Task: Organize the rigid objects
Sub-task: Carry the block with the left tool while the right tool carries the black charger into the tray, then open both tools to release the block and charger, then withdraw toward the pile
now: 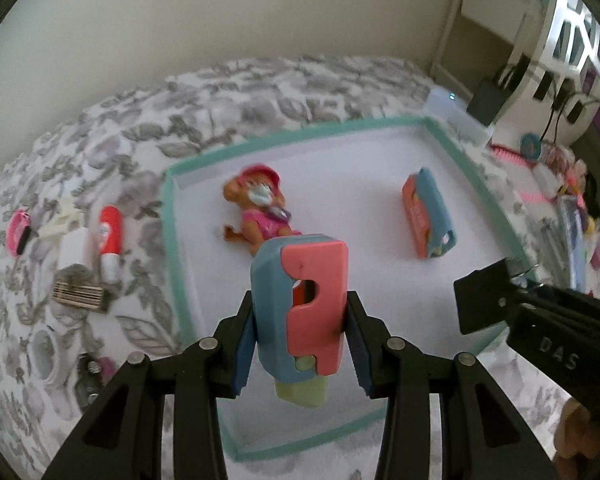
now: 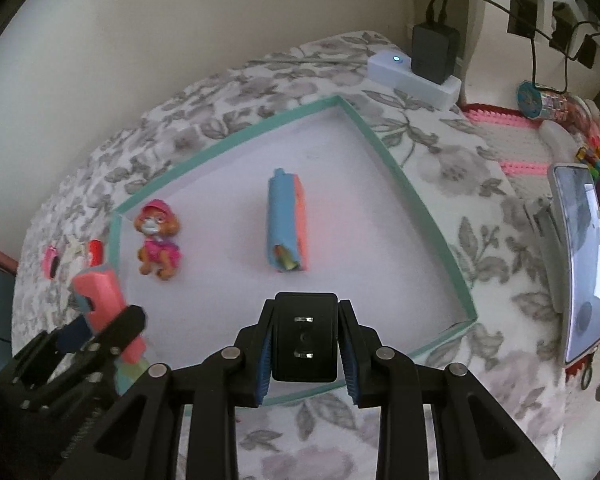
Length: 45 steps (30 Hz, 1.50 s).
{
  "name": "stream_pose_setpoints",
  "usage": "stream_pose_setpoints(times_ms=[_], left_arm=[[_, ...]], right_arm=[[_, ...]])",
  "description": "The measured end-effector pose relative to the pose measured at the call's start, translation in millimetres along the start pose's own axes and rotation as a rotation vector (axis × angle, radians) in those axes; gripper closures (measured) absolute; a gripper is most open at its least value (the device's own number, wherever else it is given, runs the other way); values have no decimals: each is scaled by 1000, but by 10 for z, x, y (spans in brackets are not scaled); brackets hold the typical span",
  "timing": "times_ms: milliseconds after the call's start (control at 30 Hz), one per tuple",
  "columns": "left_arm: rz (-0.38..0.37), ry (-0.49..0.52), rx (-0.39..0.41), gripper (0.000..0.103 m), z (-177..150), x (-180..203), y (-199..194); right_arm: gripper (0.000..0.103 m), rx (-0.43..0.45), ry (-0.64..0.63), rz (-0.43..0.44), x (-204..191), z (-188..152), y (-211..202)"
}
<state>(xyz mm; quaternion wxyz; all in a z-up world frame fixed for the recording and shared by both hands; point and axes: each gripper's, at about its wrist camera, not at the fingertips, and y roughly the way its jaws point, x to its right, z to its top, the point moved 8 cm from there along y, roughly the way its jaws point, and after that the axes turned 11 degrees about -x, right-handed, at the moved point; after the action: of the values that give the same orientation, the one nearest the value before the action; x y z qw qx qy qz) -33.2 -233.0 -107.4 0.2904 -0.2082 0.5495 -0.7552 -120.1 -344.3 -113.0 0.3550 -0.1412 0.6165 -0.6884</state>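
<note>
The left gripper (image 1: pixel 300 332) clamps a pink-and-blue toy (image 1: pixel 300 308) upright, angled down over the tray (image 1: pixel 172 240). The right gripper (image 2: pixel 305 340), tilted likewise, pinches a black plug (image 2: pixel 305 338). In the tray lie a figurine (image 1: pixel 260 208) and a second toy (image 1: pixel 428 212).

The only lettering that reads is "DAS", raised in black on the body of the right gripper (image 1: pixel 480 304) where it comes into the left wrist view. A barcode-like strip of dark bars marks the small box (image 1: pixel 80 294) lying on the floral cover, but no digits on it can be made out.
</note>
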Motion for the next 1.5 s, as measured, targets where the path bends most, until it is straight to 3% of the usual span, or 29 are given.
stream_pose_setpoints(times_ms=[233, 567, 667, 800, 1200, 1267, 1300, 1333, 1400, 1500], left_arm=[[3, -3, -70, 60, -53, -22, 323], [-55, -29, -100, 59, -41, -107, 363], [-73, -38, -106, 50, -27, -142, 323], [-105, -43, -87, 46, 14, -161, 183], [-72, -119, 61, 45, 240, -636, -445], [-60, -142, 78, 43, 256, -761, -521], [-50, -158, 83, 37, 255, -834, -556], [-41, -168, 89, 33, 243, -896, -581], [-22, -183, 98, 33, 232, -996, -616], [12, -205, 95, 33, 212, -1155, -627]], right_arm=[[72, -37, -28, -47, -12, 20, 227], [72, -37, -56, -77, -59, 39, 234], [72, -33, -57, -78, -83, 57, 220], [61, -2, -69, -96, -111, 99, 119], [62, 187, -91, -73, -295, 210, -529], [62, 212, -97, -74, -331, 210, -607], [61, 229, -99, -75, -349, 211, -649], [60, 237, -99, -77, -363, 211, -664], [43, 254, -94, -74, -376, 218, -683], [40, 248, -90, -61, -411, 210, -653]])
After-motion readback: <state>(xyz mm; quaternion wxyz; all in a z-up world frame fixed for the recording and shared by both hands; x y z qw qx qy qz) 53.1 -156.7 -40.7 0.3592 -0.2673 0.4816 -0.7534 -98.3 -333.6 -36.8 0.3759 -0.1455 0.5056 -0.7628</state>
